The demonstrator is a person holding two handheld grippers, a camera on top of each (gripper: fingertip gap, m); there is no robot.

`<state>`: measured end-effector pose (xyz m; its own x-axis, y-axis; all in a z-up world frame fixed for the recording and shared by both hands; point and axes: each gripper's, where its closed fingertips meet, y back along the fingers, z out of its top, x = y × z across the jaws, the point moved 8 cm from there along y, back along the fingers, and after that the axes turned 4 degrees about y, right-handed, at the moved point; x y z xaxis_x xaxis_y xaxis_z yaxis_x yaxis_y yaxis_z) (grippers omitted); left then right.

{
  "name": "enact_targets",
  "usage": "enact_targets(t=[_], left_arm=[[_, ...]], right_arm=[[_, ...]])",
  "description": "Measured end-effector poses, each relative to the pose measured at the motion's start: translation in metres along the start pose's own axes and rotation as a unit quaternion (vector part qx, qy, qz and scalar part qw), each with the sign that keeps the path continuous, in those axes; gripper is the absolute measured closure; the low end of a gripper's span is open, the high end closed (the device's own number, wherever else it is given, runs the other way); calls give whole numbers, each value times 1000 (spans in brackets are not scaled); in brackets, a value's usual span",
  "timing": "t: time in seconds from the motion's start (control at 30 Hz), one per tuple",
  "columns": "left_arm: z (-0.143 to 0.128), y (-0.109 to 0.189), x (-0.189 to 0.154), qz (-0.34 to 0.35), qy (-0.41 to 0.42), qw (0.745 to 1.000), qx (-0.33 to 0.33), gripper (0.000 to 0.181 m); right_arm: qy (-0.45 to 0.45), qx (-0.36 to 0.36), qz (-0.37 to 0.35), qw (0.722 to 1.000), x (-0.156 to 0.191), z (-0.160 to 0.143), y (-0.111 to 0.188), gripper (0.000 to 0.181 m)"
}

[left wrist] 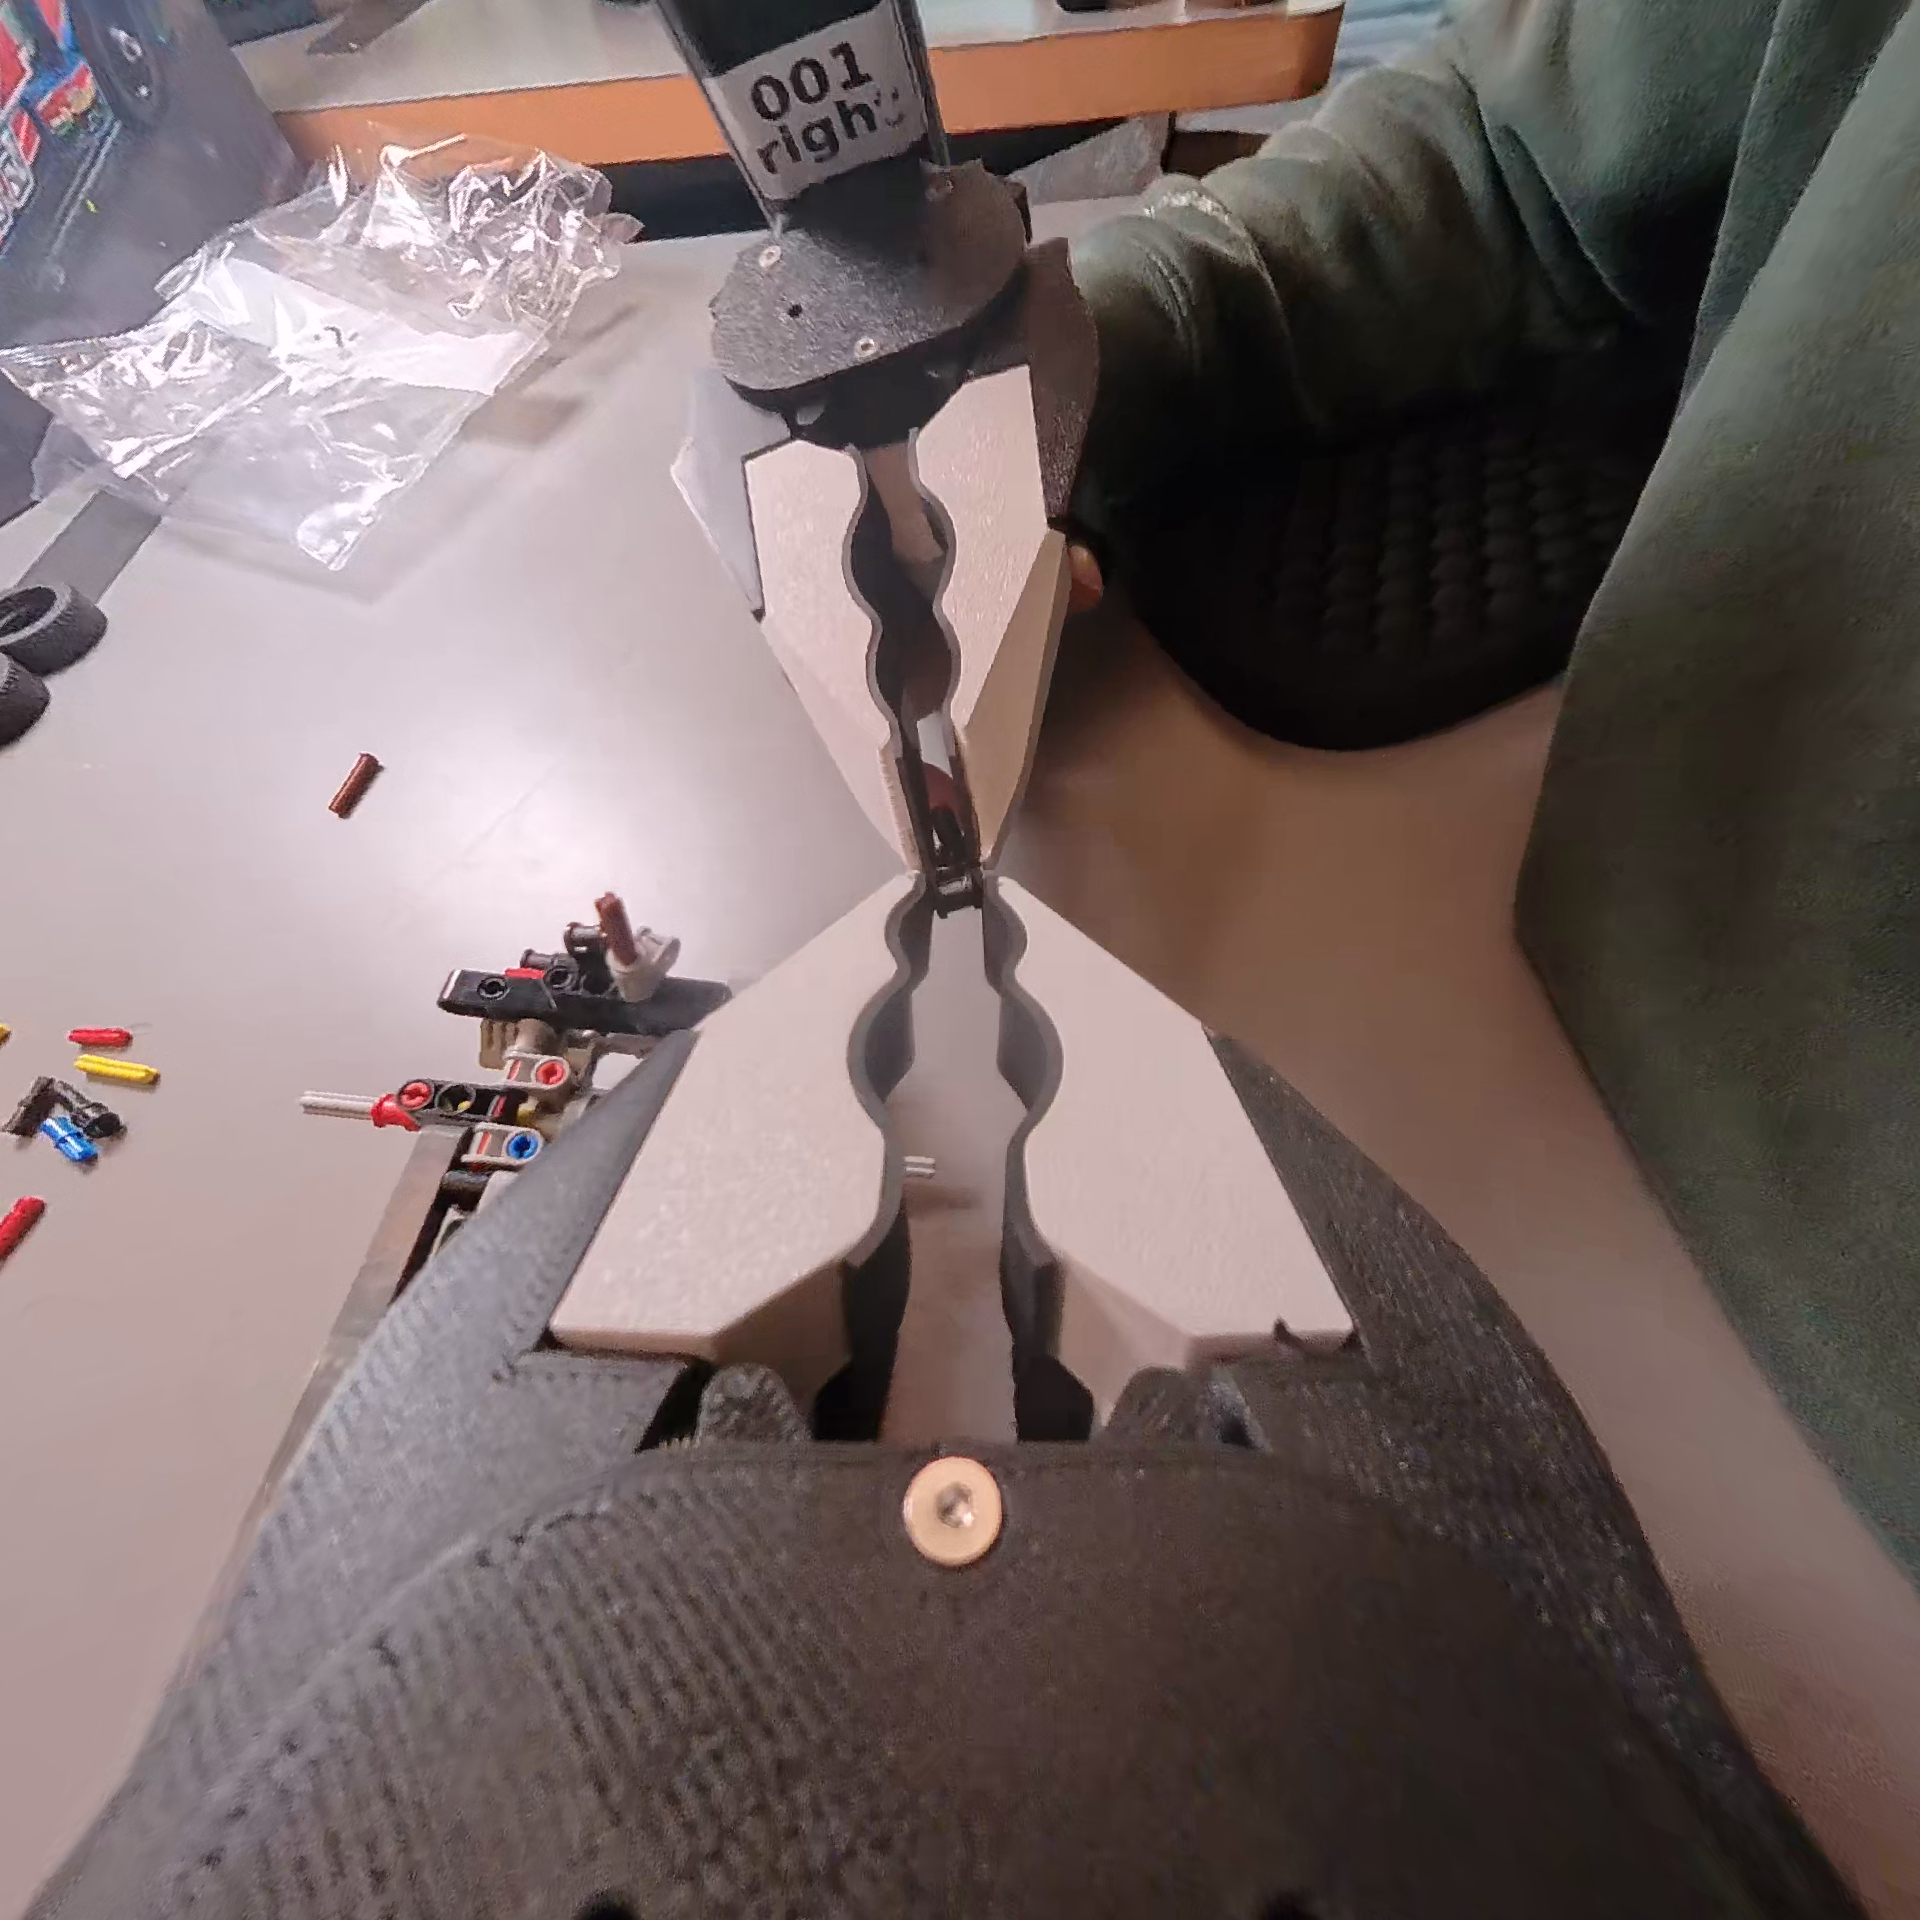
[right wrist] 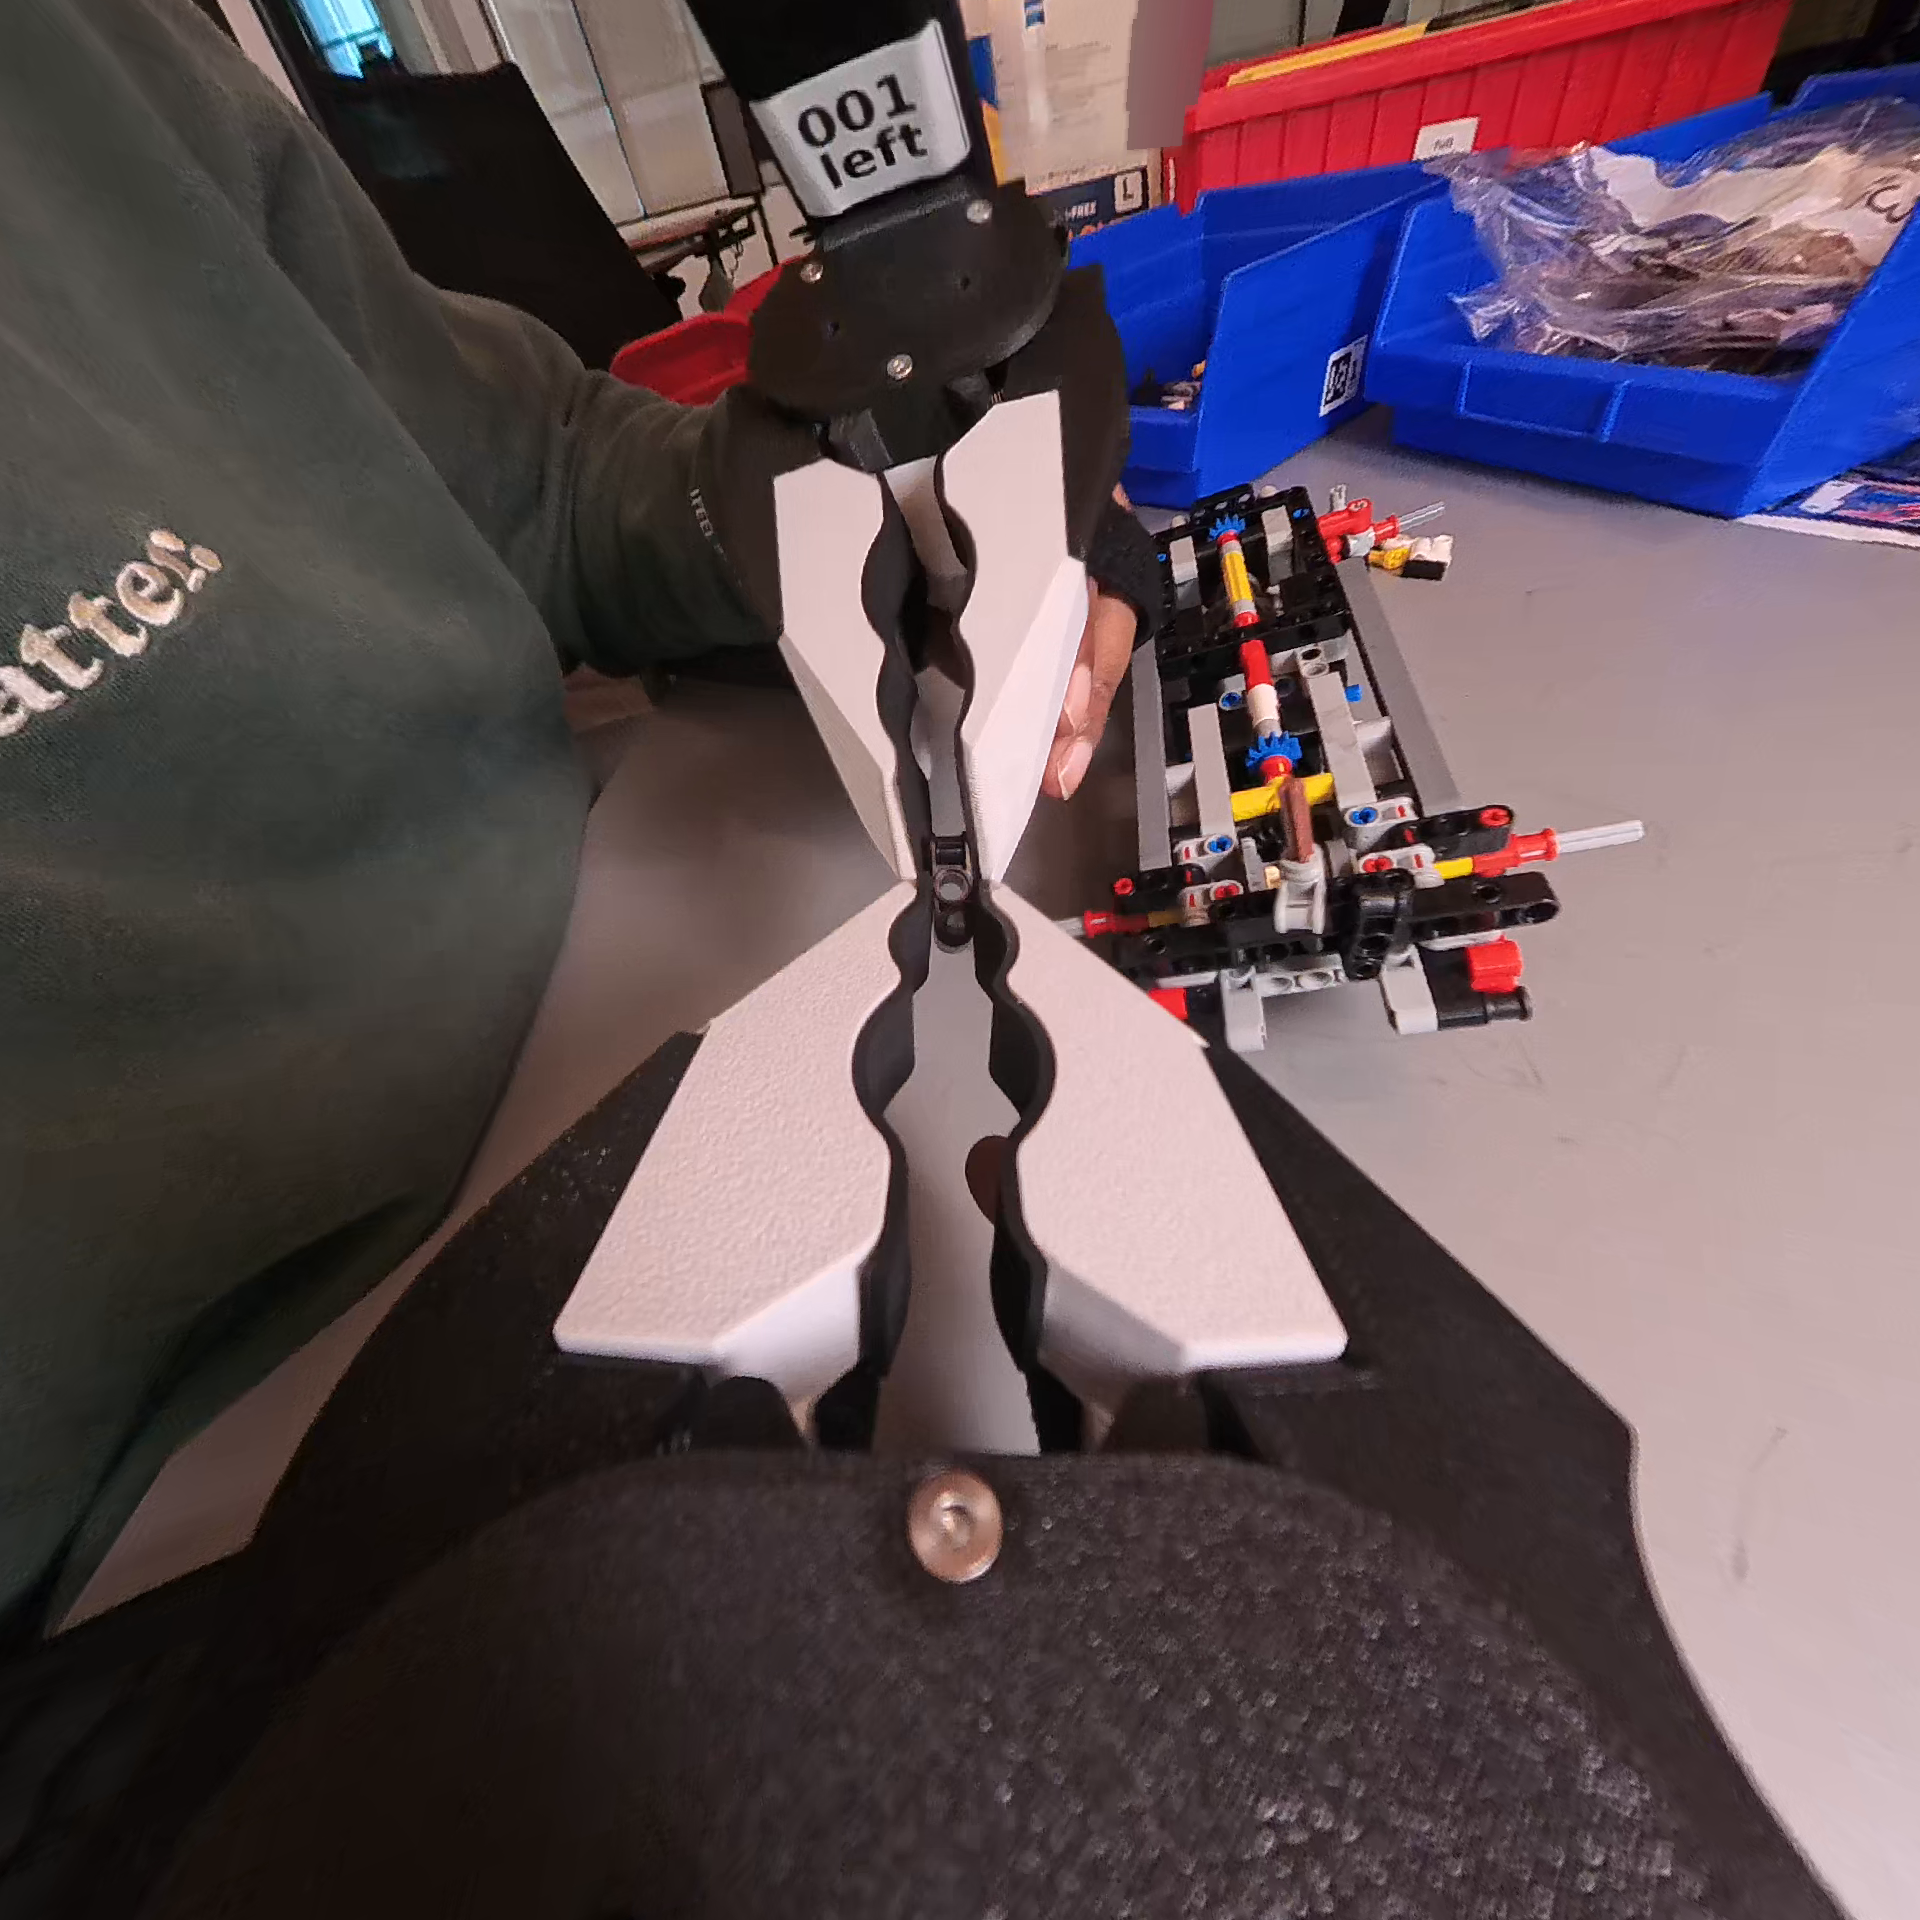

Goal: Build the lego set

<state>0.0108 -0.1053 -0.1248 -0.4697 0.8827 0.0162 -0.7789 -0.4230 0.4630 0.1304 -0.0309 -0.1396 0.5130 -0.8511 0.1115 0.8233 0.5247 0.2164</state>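
Observation:
My two grippers meet tip to tip above the grey table. In the left wrist view my left gripper (left wrist: 956, 906) comes from below and my right gripper (left wrist: 950, 862) from above. Both are shut on one small black lego piece (left wrist: 954, 885) with round holes. In the right wrist view the same piece (right wrist: 950, 885) sits between my right gripper (right wrist: 952, 923) below and my left gripper (right wrist: 945, 844) above. The part-built lego chassis (right wrist: 1299, 790), black and grey with red, yellow and blue parts, lies on the table to the right. It is partly hidden behind my left finger in the left wrist view (left wrist: 540, 1039).
Loose pins lie to the left: yellow (left wrist: 116, 1068), red (left wrist: 99, 1036), brown (left wrist: 355, 781). Black tyres (left wrist: 47, 629) and clear plastic bags (left wrist: 312, 343) are farther left. Blue bins (right wrist: 1610, 416) and a red bin (right wrist: 1455, 94) stand behind the chassis. A person's green sleeve (right wrist: 260, 623) is close by. Left and right tips are no more than a few centimetres apart.

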Motion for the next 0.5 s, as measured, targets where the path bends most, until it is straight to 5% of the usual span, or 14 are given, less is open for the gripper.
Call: enact_targets(t=[0.27,0.5], left_arm=[[10,8,11,-5,106,989,-105,174],[13,11,18,-75,245,949,-182,175]], right_arm=[[-31,-92,-15,995,-6,15,10,177],[-20,-142,-28,989,-3,23,14,176]])
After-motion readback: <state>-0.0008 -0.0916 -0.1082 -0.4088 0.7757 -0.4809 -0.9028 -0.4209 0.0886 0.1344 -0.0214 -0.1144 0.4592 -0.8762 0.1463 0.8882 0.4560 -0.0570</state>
